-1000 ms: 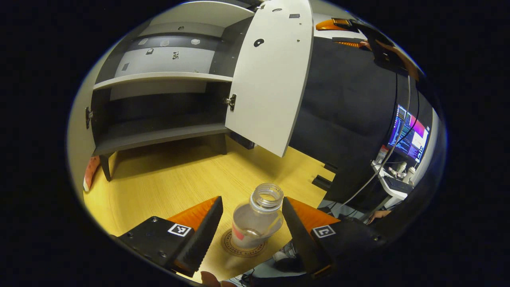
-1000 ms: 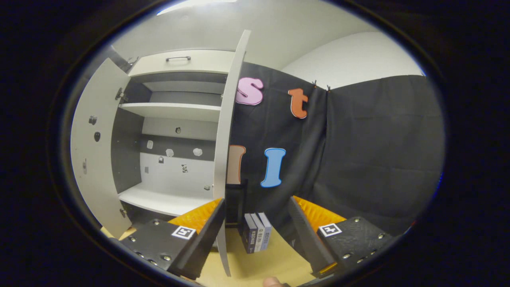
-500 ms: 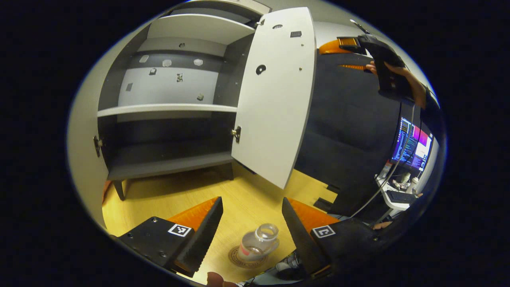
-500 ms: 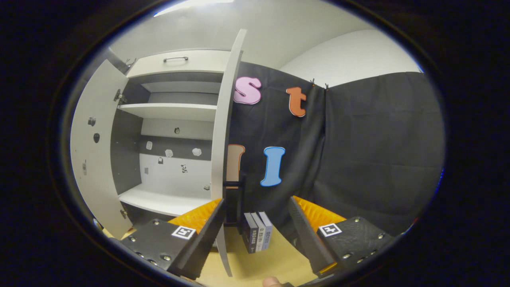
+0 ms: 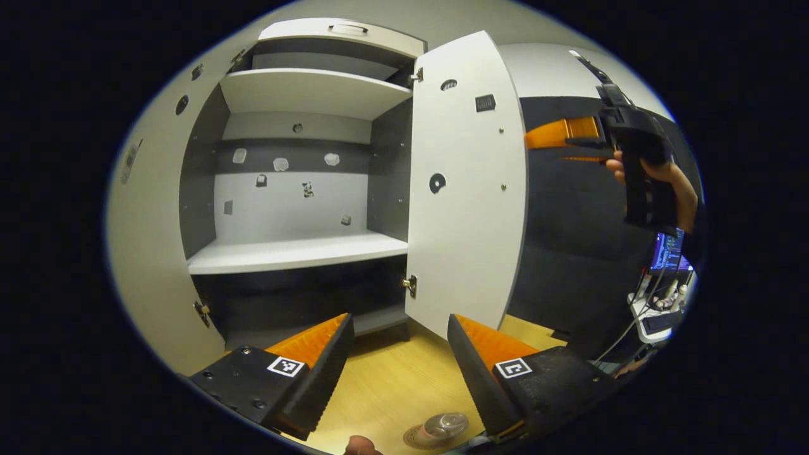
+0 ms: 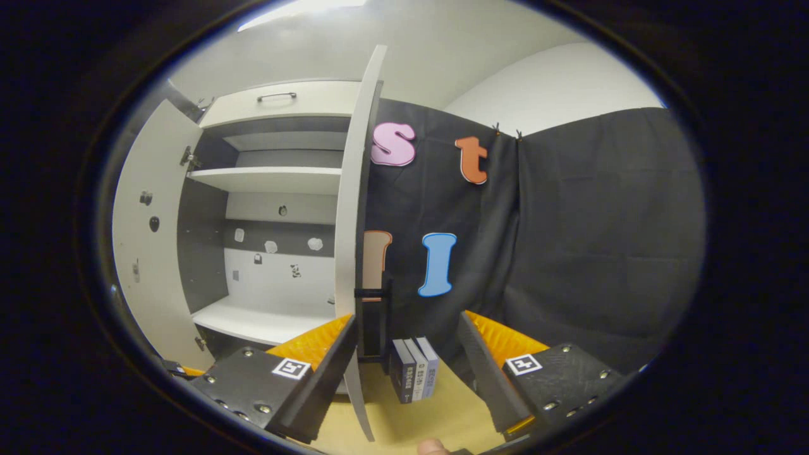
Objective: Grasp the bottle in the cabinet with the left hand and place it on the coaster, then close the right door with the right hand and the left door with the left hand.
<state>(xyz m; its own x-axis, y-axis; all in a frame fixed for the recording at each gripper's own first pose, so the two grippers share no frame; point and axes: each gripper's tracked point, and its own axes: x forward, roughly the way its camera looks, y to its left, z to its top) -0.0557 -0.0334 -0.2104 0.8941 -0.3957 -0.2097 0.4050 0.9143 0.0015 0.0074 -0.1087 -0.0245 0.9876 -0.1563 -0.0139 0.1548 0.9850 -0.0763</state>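
Bottle (image 5: pixel 444 425) sits on the coaster (image 5: pixel 418 438) at the table's near edge, and the left gripper (image 5: pixel 400 354) hangs above it, jaws apart and empty. Right gripper (image 6: pixel 407 363), jaws spread and holding nothing, faces the right door (image 6: pixel 351 253) edge-on; best to press its outer face and swing smoothly. Bottle and coaster are cut off, the door's outer face hidden.

Wooden table (image 5: pixel 385 385) under cabinet (image 5: pixel 297 253), coaster (image 5: pixel 417 438), seemingly books (image 6: pixel 415 377).
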